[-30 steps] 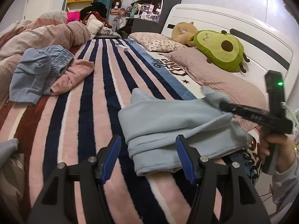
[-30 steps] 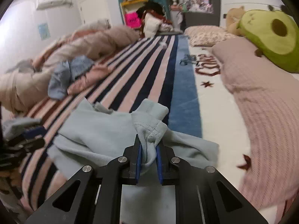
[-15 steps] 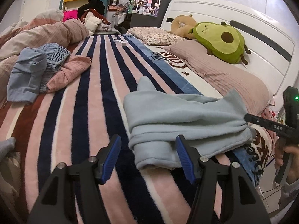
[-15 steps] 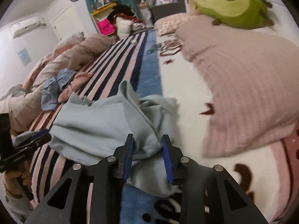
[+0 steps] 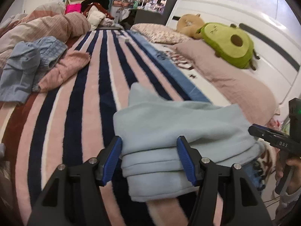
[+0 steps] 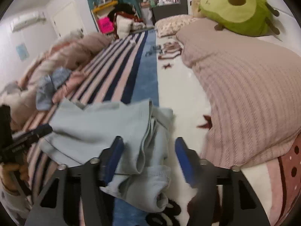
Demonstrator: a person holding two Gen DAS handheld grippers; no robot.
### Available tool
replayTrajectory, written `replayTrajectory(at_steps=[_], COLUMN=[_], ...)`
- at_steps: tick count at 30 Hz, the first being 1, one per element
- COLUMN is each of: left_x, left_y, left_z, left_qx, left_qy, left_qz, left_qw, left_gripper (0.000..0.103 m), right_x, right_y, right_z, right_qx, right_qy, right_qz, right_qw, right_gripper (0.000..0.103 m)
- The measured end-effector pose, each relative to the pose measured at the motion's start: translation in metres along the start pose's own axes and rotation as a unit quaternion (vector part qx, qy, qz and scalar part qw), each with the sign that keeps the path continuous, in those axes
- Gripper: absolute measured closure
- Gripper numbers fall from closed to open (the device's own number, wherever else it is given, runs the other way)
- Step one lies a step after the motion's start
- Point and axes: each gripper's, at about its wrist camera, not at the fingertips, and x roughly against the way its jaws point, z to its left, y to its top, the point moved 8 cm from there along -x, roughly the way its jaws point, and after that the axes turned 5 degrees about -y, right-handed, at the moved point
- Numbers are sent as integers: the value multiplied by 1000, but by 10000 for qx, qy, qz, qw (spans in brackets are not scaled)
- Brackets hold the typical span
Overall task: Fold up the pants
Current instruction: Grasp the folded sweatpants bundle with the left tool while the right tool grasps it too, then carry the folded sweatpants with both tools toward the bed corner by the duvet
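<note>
Left wrist: soft, fleecy folded pants (image 5: 180,131)

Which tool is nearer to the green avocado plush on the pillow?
Right. The right tool, its jaws opening over the light blue pants, sits beside the pink pillow under the avocado plush; the left tool is farther out over the striped blanket.

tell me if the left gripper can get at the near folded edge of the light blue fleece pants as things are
Probably yes: the left gripper stands open with the light blue fleece pants' folded edge already between its blue pads, and nothing lies across it.
</note>
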Motion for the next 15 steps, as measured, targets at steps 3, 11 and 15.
replayTrajectory(at_steps=[3, 11, 15], left_x=[-8, -27, -20], left_y=[-8, -18, -19], left_z=[8, 9, -3], left_qx=[101, 518, 407], left_qy=[-34, -539, -570], left_qz=[158, 429, 370], left_qw=[9998, 9963, 9969], left_gripper=[45, 51, 70], right_x=[-9, -27, -24], right_y=[-10, -15, -14], right_z=[-7, -8, 5], right_qx=[-122, -654, -569], right_qy=[58, 833, 983], right_qz=[191, 570, 507], right_qw=[9997, 9927, 9922], right_gripper=[41, 38, 71])
